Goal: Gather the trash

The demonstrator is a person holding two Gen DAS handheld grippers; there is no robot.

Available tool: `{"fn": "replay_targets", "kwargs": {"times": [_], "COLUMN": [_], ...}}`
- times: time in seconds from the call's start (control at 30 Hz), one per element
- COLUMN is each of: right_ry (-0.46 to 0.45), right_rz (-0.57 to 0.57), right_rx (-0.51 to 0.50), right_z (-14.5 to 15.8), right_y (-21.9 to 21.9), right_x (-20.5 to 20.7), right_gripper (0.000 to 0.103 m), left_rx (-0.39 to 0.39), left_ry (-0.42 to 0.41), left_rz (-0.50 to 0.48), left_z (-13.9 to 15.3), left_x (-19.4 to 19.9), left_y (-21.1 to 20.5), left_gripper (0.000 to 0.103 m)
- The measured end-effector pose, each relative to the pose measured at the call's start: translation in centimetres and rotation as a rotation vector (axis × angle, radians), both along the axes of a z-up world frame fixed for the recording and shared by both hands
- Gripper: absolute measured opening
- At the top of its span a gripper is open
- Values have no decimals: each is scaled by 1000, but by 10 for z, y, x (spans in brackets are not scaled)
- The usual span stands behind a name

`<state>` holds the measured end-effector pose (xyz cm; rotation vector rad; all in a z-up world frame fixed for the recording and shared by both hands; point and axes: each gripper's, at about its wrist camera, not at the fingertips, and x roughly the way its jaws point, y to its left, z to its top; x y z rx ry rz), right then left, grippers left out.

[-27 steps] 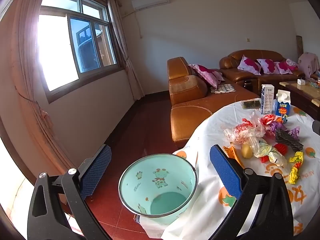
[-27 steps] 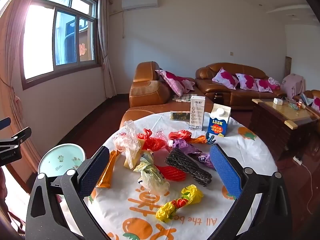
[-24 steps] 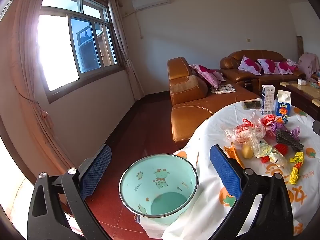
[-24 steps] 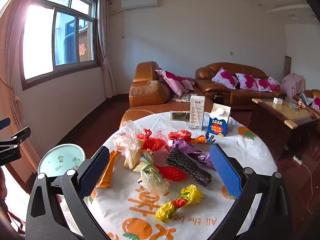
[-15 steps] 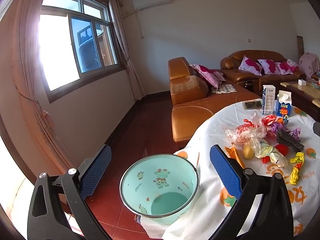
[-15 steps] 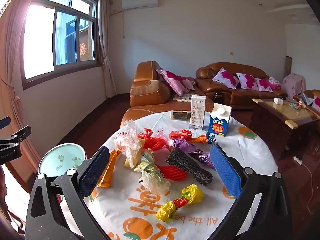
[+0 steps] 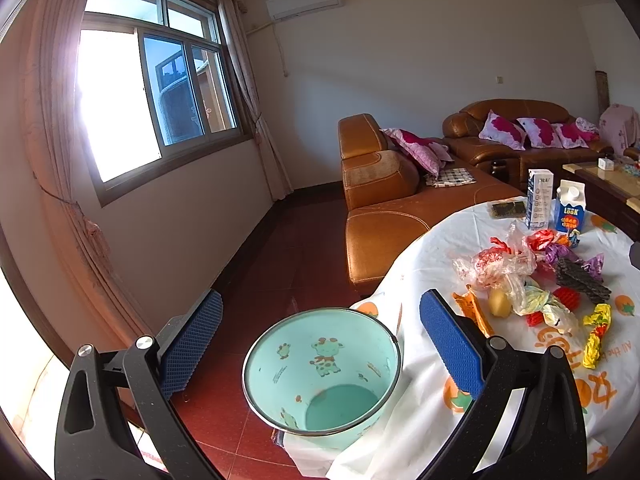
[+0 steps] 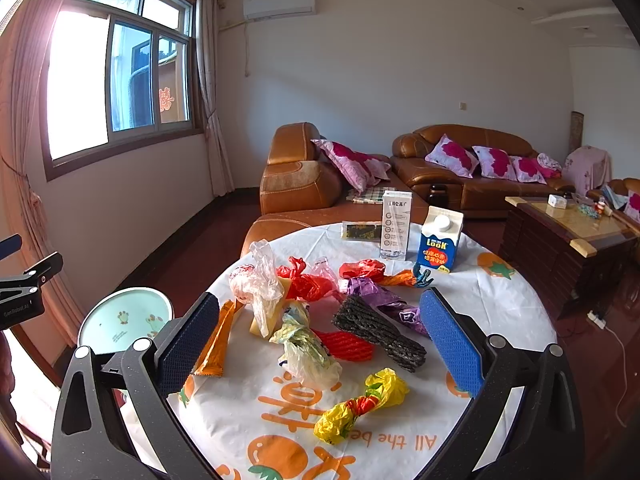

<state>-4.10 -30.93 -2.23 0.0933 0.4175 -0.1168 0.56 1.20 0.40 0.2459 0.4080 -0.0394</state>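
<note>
Trash (image 8: 304, 344) lies piled on your tabletop (image 8: 500, 304), so your right claw (image 8: 320, 336) hangs spread wide over it while your left claw (image 7: 320, 344), also wide apart, hangs above the green bin (image 7: 320, 372).

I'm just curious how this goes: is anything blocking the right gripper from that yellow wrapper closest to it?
Nothing visible. The right gripper hangs open above the table, and the yellow wrapper lies alone on bare cloth at the near edge of the pile. The bin beside the table looks open and empty.
</note>
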Motion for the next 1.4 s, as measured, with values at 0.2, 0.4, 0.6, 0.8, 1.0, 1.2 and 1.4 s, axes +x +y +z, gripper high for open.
{"fn": "replay_targets", "kwargs": {"times": [0.2,0.4,0.6,0.8,1.0,1.2,1.4], "right_ry": [1,-1,2,3,0,1,2], "right_rz": [-1,-1,-1,-2,1,0,0], "right_rx": [1,0,-1,-1,-3,-4,-4], "right_z": [0,0,0,0,-3,-4,-4], "right_y": [0,1,2,1,6,6,7], "right_x": [0,-1,-1,0,-1,-1,-1], "right_gripper": [99,99,99,99,99,99,99], "left_rx": [7,6,7,6,6,6,6], "left_ry": [-5,-6,-5,-6,-7,-6,-6], "left_rz": [9,11,13,19,22,21,22], "left_z": [-4,-5,-5,-5,-5,-5,-5], "left_x": [-4,-2,-2,-1,-1,-1,-1], "left_y": [-6,-5,-5,-4,-5,-4,-3], "left_gripper": [97,97,97,97,97,97,97]}}
